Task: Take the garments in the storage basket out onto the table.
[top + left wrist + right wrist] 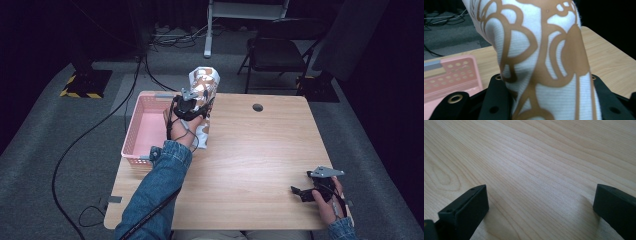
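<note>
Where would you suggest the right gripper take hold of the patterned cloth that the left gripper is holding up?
Probably the free lower end of the patterned cloth, coming in from the open table side on the right. The left gripper is shut on its bunched middle and the pink basket blocks the other side, while the right gripper rests open on the table.
</note>
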The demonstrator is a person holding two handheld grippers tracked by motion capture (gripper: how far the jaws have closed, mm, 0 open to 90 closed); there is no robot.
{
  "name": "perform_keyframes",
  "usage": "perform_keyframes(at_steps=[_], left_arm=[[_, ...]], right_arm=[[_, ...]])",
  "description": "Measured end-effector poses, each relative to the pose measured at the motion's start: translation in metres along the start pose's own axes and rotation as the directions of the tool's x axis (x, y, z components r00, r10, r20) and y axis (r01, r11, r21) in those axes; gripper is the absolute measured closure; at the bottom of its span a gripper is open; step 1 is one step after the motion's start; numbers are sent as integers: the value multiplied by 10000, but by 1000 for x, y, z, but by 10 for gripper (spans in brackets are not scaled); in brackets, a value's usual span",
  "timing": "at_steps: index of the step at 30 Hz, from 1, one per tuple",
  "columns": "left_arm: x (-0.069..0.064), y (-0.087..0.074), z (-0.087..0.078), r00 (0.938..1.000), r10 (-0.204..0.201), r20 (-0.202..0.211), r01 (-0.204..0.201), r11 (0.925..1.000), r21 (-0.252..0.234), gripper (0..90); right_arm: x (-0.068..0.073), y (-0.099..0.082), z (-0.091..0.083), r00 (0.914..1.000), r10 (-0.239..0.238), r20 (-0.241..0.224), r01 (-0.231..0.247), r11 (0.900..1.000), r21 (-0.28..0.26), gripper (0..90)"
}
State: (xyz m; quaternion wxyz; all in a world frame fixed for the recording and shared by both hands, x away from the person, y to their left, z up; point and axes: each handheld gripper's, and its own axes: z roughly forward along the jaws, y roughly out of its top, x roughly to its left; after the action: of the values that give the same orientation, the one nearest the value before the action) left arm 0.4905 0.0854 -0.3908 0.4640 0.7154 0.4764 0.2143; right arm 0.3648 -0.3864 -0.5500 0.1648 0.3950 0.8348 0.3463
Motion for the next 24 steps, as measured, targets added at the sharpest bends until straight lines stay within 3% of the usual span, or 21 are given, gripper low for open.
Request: perform_keyframes(at_steps=[24], left_arm=[[-31,-8,23,9974,29,723,-22,10000,-94,598]], right_arm=[[0,0,0,10000,-20,-13,20,10000,4,0]])
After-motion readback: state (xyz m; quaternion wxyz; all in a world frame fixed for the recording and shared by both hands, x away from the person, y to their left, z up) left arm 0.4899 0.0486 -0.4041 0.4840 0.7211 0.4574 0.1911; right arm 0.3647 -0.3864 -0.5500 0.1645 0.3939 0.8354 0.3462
